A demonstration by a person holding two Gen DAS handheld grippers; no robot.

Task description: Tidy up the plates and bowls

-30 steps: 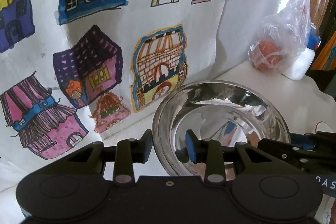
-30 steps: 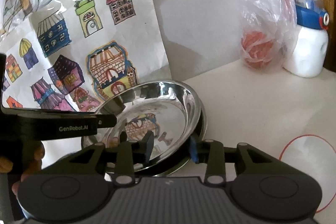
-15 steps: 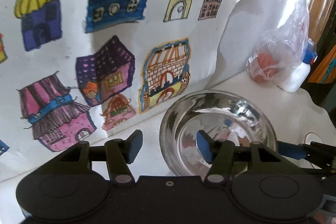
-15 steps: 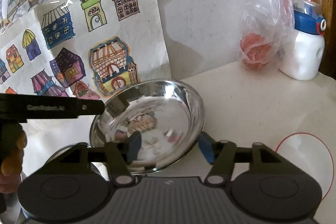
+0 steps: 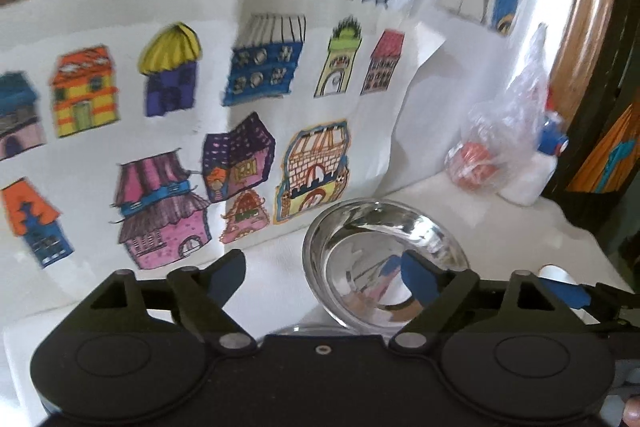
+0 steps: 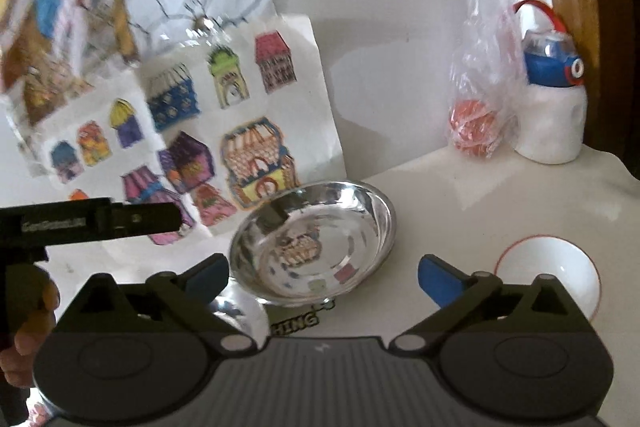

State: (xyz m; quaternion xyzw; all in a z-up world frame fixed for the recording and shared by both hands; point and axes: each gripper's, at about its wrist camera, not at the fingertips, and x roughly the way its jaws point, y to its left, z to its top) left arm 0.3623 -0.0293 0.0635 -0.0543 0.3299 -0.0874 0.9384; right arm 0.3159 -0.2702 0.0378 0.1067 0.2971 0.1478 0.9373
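Note:
A shiny steel bowl (image 5: 384, 259) rests on the white table next to the house drawing; it also shows in the right wrist view (image 6: 316, 247). My left gripper (image 5: 324, 277) is open and empty, drawn back from the bowl, its right finger in front of the bowl's inside. My right gripper (image 6: 324, 277) is open and empty, just short of the bowl's near rim. A white bowl with a red rim (image 6: 548, 267) sits at the right. Another steel piece (image 6: 240, 311) shows partly behind my right gripper's left finger.
A paper with coloured house drawings (image 5: 248, 147) leans on the wall behind the bowl. A plastic bag with a red object (image 6: 476, 123) and a white and blue bottle (image 6: 554, 107) stand at the back right. The left gripper's body (image 6: 88, 223) crosses the right view.
Both grippers have opened and let go of the steel bowl. Both have pulled back and risen; the bowl now rests on the table.

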